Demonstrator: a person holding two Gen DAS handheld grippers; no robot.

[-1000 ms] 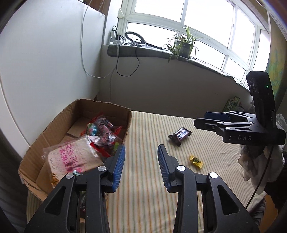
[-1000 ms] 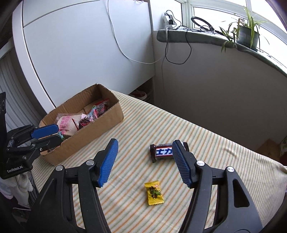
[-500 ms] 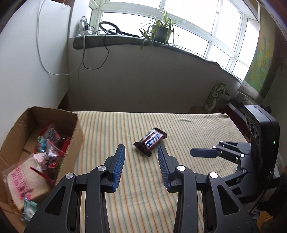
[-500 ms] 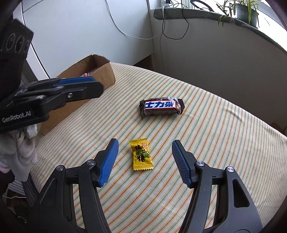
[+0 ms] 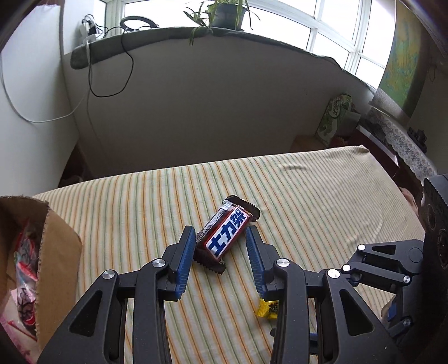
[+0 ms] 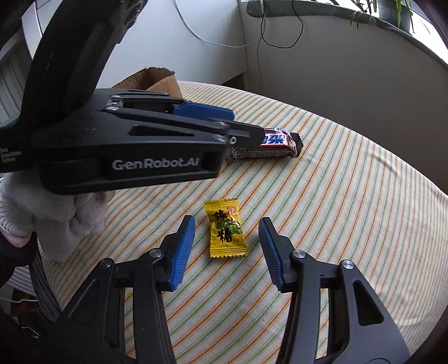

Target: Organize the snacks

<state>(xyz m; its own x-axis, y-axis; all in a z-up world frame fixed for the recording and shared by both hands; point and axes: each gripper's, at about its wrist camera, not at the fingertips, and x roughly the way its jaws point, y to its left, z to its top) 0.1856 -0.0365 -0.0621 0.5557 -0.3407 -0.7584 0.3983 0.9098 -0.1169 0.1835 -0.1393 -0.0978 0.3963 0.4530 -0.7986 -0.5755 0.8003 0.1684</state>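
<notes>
A brown chocolate bar (image 5: 226,235) with a red, white and blue label lies on the striped tablecloth (image 5: 308,196). My left gripper (image 5: 219,238) straddles it, its blue pads close on either side, and I see no squeeze. The right wrist view shows the bar (image 6: 268,145) partly behind the left gripper (image 6: 240,126). A yellow wrapped candy (image 6: 226,232) lies flat between the fingers of my right gripper (image 6: 225,226). Its jaws are closing, with gaps left on both sides of the candy. From the left wrist view only a corner of the candy (image 5: 267,309) shows.
A cardboard box (image 5: 58,252) holding several snack packs (image 5: 25,252) stands at the table's left end. A white-gloved hand (image 6: 56,218) holds the left gripper. Beyond the table's far edge are a wall, cables, and a sill with a potted plant (image 5: 224,11).
My left gripper swung right, away from the box, and came down around the chocolate bar. The right gripper sank over the yellow candy and its jaws narrowed.
</notes>
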